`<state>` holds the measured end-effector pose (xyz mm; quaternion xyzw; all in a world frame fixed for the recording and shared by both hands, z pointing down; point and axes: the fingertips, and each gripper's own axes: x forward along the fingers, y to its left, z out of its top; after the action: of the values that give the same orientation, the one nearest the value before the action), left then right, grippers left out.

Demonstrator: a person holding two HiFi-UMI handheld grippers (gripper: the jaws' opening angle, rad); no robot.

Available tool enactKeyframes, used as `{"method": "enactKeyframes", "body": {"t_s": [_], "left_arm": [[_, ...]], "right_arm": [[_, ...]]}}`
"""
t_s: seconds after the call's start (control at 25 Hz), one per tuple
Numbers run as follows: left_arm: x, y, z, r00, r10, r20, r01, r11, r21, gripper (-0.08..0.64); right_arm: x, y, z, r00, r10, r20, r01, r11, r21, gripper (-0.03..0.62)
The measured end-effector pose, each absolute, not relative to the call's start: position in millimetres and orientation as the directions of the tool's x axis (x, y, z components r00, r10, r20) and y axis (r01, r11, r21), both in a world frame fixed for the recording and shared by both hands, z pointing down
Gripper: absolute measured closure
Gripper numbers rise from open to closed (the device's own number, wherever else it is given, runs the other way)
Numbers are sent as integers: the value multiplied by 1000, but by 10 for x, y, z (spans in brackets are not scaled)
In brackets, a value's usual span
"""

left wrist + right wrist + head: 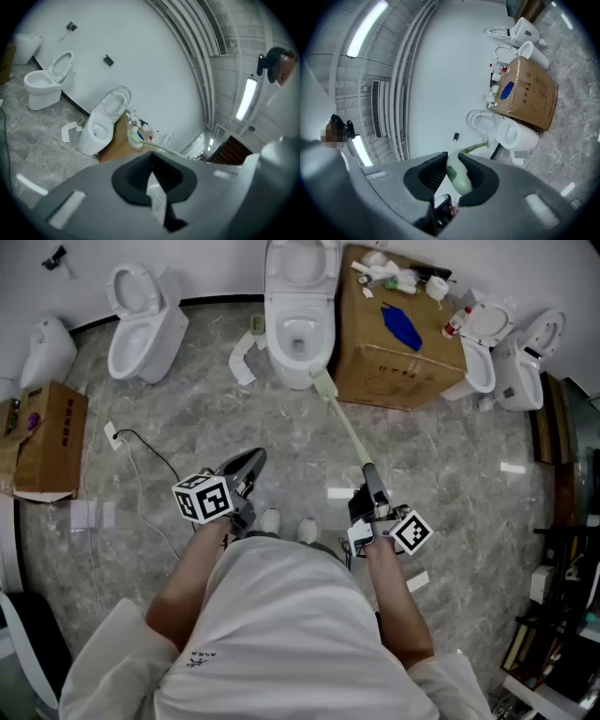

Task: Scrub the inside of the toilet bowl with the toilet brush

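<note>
In front of the toilet bowl [298,334], we are clamping the right gripper [369,476] on the toilet brush [345,423] handle, its head just beside the bowl's front. We are holding the left gripper [246,465] well back from the bowl, jaws together, empty.

Grey marble floor [281,446], white wall [150,56]

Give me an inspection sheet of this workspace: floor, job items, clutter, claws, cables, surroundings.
Surface: marbled floor, paper strips beside the toilet.
Job's things: toilet, lid up; toilet brush, head at the bowl's front, outside it.
Clutter: cardboard box topped with bottles.
Claws: right claw shut on toilet brush; left claw shut, empty.
Cables: loose cable on the floor, left.
Surroundings: other toilets along the white wall.
</note>
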<state>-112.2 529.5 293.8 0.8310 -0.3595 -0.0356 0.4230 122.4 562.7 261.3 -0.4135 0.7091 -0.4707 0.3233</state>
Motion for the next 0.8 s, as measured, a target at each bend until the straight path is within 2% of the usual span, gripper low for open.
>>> {"method": "enactKeyframes", "body": {"t_s": [0.8], "left_arm": [[-1447,5109,2912,749,-629,207,-531,-383,756,568]], "right_arm": [[959,5555,2602,-440,-895,-77,-301,228,-926,526]]}}
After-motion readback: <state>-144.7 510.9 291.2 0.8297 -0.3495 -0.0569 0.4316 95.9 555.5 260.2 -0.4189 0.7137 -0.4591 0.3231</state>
